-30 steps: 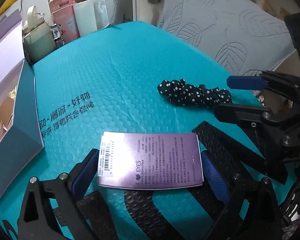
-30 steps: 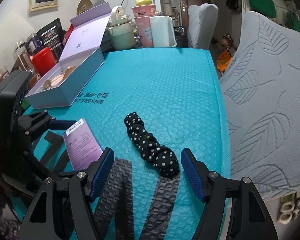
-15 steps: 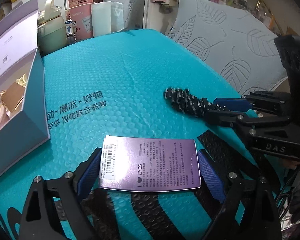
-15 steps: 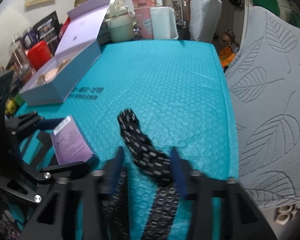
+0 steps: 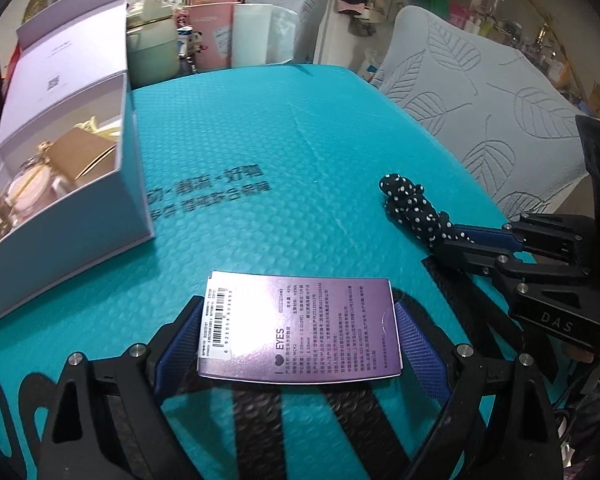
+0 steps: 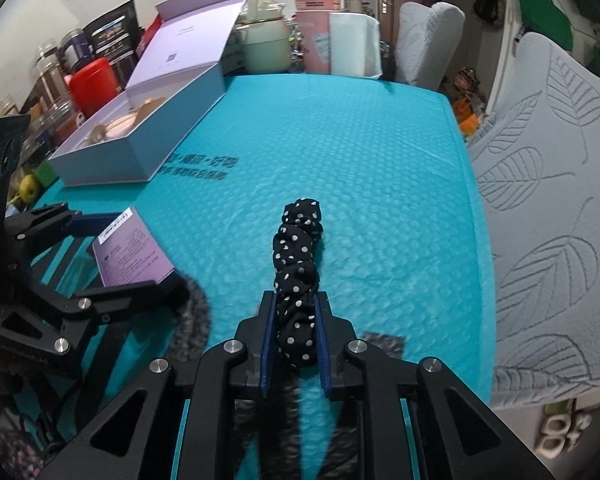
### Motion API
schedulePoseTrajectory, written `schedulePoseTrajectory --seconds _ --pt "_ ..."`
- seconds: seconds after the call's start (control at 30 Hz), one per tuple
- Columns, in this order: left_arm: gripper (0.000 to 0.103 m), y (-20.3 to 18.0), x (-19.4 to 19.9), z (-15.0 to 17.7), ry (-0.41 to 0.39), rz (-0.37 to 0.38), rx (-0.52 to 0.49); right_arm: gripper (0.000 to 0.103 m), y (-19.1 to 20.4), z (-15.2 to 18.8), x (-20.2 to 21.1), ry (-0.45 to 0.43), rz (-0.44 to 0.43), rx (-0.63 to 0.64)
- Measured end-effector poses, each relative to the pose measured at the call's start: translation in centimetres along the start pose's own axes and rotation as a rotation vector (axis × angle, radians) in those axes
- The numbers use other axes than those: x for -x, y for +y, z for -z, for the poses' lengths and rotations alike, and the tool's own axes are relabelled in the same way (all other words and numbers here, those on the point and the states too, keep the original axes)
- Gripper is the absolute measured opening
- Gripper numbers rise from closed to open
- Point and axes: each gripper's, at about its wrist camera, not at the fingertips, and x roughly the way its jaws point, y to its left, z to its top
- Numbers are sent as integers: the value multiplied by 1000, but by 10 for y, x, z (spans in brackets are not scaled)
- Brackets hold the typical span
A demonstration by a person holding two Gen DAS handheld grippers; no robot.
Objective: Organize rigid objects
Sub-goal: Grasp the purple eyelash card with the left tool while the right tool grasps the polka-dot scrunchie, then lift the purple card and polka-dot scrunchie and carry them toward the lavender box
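Observation:
My left gripper (image 5: 296, 312) is shut on a flat purple box (image 5: 298, 328) printed with "EYES" and a barcode, held just above the teal bubble mat (image 5: 260, 152). The purple box also shows in the right wrist view (image 6: 134, 246). My right gripper (image 6: 296, 300) is shut on the near end of a black polka-dot scrunchie (image 6: 298, 256), whose far end stretches forward over the mat. In the left wrist view the scrunchie (image 5: 410, 204) sticks out of the right gripper (image 5: 452, 236) at the right.
An open lilac gift box (image 5: 60, 184) with small items inside stands at the left, its lid raised; it also shows in the right wrist view (image 6: 140, 136). A kettle (image 6: 266, 36), pink cups (image 6: 316, 40) and jars line the far edge. A grey leaf-pattern chair (image 6: 552, 200) stands to the right.
My right gripper closed from wide open onto the scrunchie. My left gripper lifted and swung left with the purple box, bringing the lilac box more into view.

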Motion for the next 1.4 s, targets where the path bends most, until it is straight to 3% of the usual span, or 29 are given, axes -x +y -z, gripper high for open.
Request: schedulePoseTrajectory --seconds 0.4,0.6,0.77,0.8,0.87,0.93,1.4 --pt "93 37 28 33 8 -86 115 20 34 14 2 27 -41 21" --pt "93 51 41 46 -2 -133 154 37 47 12 -3 31 7 45" --pt "93 62 47 53 -7 -149 183 38 55 10 -8 28 53 68" --pt "93 64 48 54 -9 -152 187 37 56 9 -9 26 58 70" --pt "93 68 52 58 -15 -156 202 20 59 9 -9 20 50 74" --pt "93 71 53 59 -19 -157 215 17 64 9 -9 18 65 95" --pt "93 89 84 81 -68 -182 304 16 111 6 -3 23 -40 157"
